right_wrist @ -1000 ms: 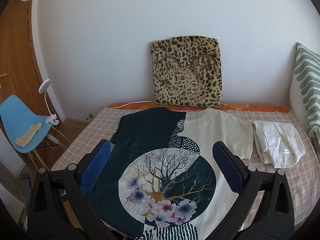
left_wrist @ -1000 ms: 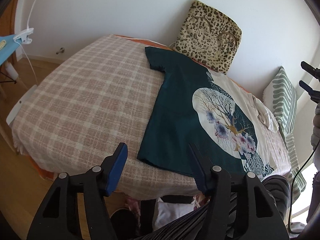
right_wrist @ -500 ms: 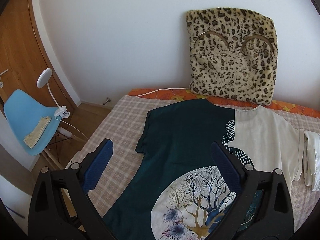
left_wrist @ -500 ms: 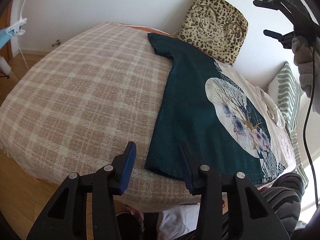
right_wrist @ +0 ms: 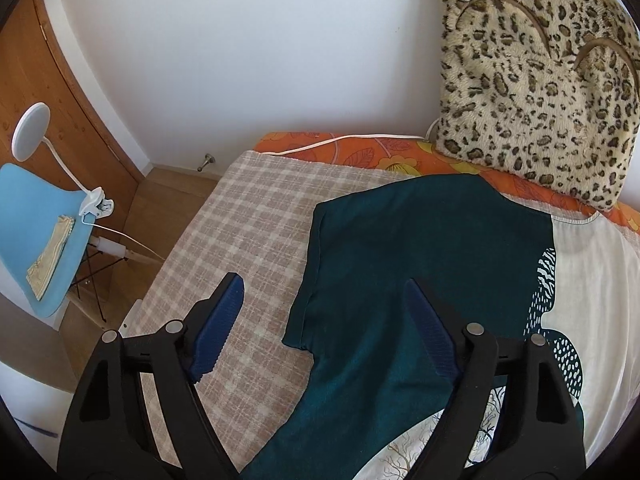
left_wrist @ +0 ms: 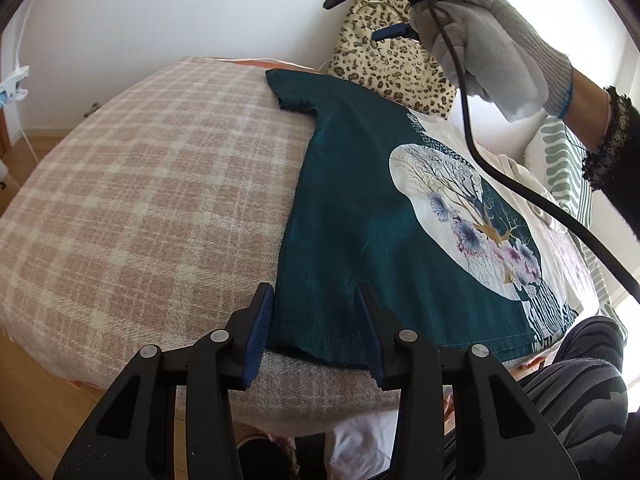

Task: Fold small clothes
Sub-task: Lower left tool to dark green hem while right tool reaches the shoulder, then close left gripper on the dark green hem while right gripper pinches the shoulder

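Note:
A teal and cream T-shirt [left_wrist: 360,216] with a round tree print lies flat on the checked blanket. My left gripper [left_wrist: 314,300] is open, its fingers straddling the shirt's near left hem corner, one finger pressing on the cloth. My right gripper [right_wrist: 320,292] is open and hovers over the shirt's [right_wrist: 420,264] left sleeve and shoulder, not touching it. The right gripper [left_wrist: 372,12] also shows at the top of the left wrist view, held in a grey glove.
A pink checked blanket [left_wrist: 140,184] covers the bed. A leopard-print cushion [right_wrist: 536,80] leans on the wall behind the shirt. A striped green pillow [left_wrist: 568,168] is at the right. A blue chair [right_wrist: 36,232] with a clip lamp stands left of the bed.
The left gripper moved down and forward onto the shirt's hem corner. The right gripper moved forward and left, over the left sleeve.

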Tool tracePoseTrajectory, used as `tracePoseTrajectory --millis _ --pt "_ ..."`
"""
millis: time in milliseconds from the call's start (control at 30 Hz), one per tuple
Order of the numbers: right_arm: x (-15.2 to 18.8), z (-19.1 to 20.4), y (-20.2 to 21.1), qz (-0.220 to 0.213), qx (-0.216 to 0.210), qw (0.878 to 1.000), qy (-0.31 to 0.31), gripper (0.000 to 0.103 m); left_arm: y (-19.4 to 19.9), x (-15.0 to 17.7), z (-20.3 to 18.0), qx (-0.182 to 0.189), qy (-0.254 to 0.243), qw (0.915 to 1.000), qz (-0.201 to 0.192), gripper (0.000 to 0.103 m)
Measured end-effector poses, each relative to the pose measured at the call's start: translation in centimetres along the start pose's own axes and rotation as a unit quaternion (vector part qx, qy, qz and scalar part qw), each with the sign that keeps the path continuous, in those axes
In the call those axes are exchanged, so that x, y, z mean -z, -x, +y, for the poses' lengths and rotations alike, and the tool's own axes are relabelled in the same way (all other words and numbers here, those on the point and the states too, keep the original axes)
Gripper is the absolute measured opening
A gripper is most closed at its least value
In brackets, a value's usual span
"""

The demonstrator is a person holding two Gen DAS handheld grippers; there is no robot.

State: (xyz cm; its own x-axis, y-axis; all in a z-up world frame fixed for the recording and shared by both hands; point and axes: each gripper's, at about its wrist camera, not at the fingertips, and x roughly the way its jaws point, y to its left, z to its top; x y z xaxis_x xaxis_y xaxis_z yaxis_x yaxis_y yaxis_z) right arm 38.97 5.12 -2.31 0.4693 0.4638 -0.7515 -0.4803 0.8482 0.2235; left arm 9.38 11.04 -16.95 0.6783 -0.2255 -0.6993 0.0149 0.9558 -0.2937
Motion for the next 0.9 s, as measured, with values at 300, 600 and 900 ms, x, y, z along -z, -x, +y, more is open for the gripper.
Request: tracePoseTrajectory --millis 300,600,900 --pt "-3.1 1.2 -10.0 0.046 0.005 0.999 -0.005 0.070 -0.3 -0.2 1.8 0.050 0.038 0.9980 -0.006 0.016" --pt "-3.8 1.2 -15.9 0.073 0.029 0.997 0.011 0.069 -0.5 -0.2 2.2 0.078 0.070 0.9945 -0.003 0.009" --pt "-4.1 1.3 -18.9 0.084 0.059 0.994 0.036 0.065 -0.6 -0.2 2.2 0.096 0.084 0.9918 0.005 0.008"
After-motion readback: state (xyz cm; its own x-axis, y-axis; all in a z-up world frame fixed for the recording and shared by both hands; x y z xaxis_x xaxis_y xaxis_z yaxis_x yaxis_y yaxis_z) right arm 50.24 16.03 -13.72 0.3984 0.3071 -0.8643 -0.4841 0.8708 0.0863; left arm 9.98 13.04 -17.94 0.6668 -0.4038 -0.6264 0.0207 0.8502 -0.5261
